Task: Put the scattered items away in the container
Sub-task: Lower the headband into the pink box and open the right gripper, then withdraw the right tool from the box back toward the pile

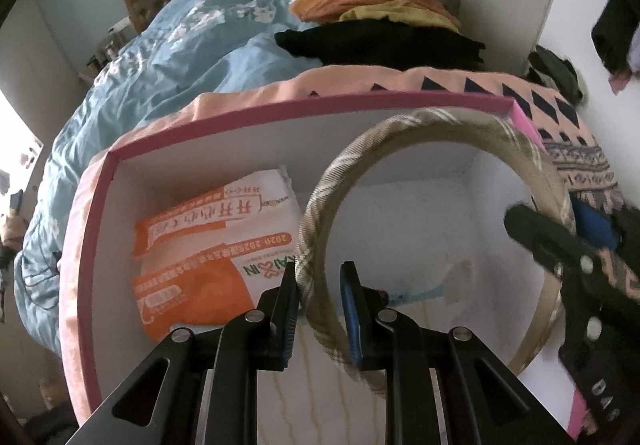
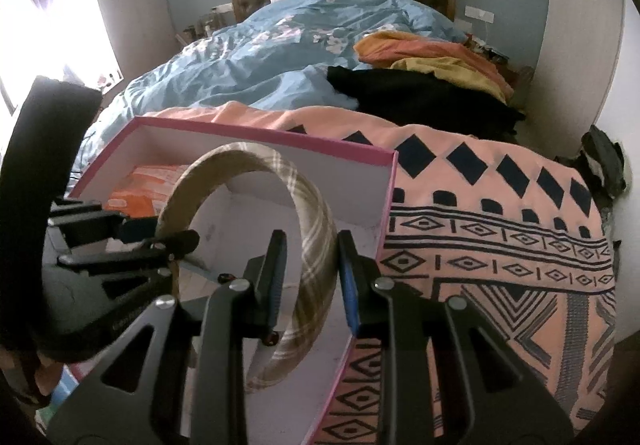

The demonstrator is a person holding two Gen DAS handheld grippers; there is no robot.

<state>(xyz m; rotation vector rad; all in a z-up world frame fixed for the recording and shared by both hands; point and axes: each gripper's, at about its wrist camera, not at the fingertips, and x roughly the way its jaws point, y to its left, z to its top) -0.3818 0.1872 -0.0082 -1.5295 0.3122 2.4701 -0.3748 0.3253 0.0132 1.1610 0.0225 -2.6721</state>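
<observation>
A beige plaid headband (image 1: pixel 332 181) hangs as an arch over an open white box with a pink rim (image 1: pixel 320 105). My left gripper (image 1: pixel 320 281) is shut on one leg of the band. My right gripper (image 2: pixel 312 257) is shut on the other leg of the headband (image 2: pixel 316 229), near the right wall of the box (image 2: pixel 384 205). Each gripper shows in the other's view: the right one (image 1: pixel 560 223) at the right edge, the left one (image 2: pixel 168 233) at the left. An orange and white packet (image 1: pixel 208 241) lies flat in the box's left half.
The box rests on a pink blanket with black geometric patterns (image 2: pixel 500 245) at the foot of a bed. Beyond it lie a rumpled blue duvet (image 2: pixel 260 65) and a pile of black, orange and yellow clothes (image 2: pixel 420 85). A wall (image 2: pixel 580 65) closes the right side.
</observation>
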